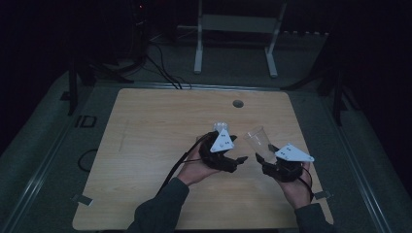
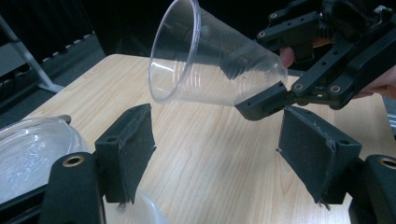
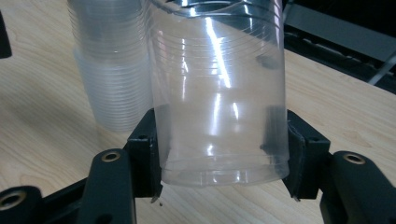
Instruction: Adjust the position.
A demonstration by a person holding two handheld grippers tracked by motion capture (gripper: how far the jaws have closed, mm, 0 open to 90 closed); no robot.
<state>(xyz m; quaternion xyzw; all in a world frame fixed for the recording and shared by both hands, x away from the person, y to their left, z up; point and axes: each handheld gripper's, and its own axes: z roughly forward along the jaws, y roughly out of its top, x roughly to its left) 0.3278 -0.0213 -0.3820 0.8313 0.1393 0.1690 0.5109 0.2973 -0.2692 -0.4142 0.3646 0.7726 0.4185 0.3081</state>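
1. While clamped between the two black jaws of the right gripper (image 3: 224, 154), a single clear plastic cup (image 3: 219, 93) stays pinched near its base, pads pressed on both sides of its wall.
2. From the left gripper view, same clear cup (image 2: 210, 60) tipped on its side above the open jaws, mouth turned toward the near left, base gripped by the right gripper (image 2: 275, 100) at upper right.
3. Left gripper (image 2: 215, 154): jaws apart with bare light wooden tabletop (image 2: 210, 154) between the pads (image 2: 135, 144); nothing pressed between them there.
4. Just outside the left pad, at lower left of that view, a clear ribbed plastic rim (image 2: 32, 149); whether held by anything, cannot tell.
5. Beyond the right gripper's left finger (image 3: 144, 140), a stack of nested clear plastic cups (image 3: 112, 70) standing upright on the table, just beside the held cup, touching or not unclear.
6. Seen from the high view: left gripper (image 1: 221, 145) and right gripper (image 1: 284, 160) near each other over the table's near right part, held cup (image 1: 257, 141) sticking up and leftward from the right fingertips, between the two grippers.
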